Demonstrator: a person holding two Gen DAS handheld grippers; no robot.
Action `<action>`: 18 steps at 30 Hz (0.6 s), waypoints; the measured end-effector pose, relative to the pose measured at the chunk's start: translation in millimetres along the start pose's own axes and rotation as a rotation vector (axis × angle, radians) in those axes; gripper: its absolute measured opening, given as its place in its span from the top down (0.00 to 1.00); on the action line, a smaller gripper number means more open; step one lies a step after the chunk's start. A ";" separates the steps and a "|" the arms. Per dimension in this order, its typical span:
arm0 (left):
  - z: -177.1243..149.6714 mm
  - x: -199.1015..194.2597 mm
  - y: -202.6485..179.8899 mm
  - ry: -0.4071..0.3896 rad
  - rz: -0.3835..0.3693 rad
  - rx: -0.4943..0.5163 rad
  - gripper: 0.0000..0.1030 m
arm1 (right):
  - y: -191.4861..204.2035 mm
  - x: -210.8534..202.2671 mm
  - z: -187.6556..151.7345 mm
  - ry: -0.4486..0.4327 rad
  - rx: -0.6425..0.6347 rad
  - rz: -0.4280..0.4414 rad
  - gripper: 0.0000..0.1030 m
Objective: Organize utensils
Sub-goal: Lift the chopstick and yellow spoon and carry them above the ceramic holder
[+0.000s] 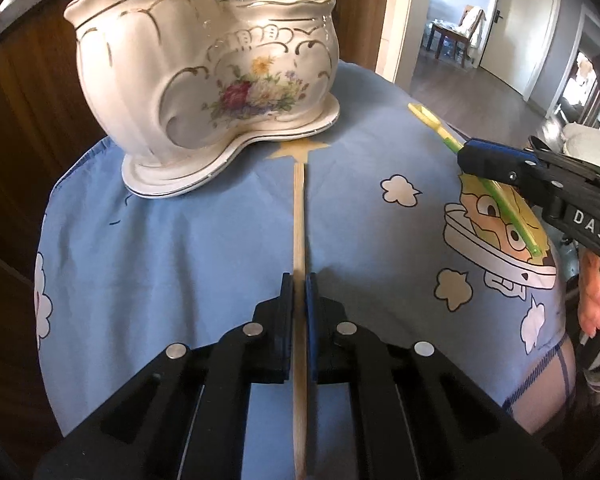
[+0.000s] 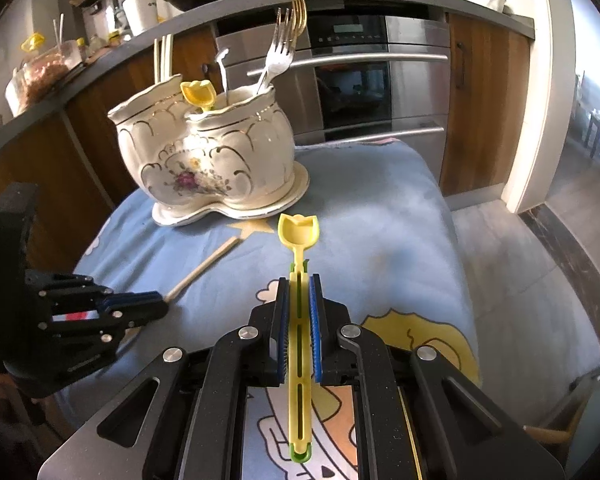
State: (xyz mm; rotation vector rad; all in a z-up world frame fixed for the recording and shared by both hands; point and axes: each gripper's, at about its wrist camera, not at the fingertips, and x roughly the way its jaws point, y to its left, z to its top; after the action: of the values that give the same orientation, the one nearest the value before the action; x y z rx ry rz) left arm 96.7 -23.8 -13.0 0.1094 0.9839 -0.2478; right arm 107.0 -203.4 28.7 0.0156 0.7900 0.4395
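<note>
A white floral ceramic utensil holder [image 1: 204, 80] [image 2: 208, 160] stands at the far side of the blue cartoon cloth. Its pockets hold forks [image 2: 284, 44], chopsticks [image 2: 162, 58] and a yellow tulip spoon [image 2: 198, 94]. A wooden chopstick [image 1: 299, 220] [image 2: 204, 268] lies on the cloth, pointing at the holder. My left gripper [image 1: 299, 280] [image 2: 162, 300] is shut on its near part. My right gripper [image 2: 299, 280] [image 1: 466, 156] is shut on the stem of a second yellow tulip spoon [image 2: 298, 236] [image 1: 436, 124], held above the cloth.
A steel oven [image 2: 352, 80] and wooden cabinets stand behind the table under a cluttered counter. A person's hand [image 1: 594, 300] shows at the right edge of the left wrist view. Beyond it a hallway with a chair [image 1: 456, 36] opens.
</note>
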 end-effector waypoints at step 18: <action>7.9 -48.9 6.8 -0.218 -0.094 0.097 0.94 | 9.1 -28.6 25.8 -0.133 -0.015 0.005 0.90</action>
State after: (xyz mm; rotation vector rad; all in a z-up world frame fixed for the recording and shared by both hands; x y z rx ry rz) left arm 79.0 -11.2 31.9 0.1216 0.7615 -0.3860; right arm 103.7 -202.4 68.1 0.0322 0.6555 0.4448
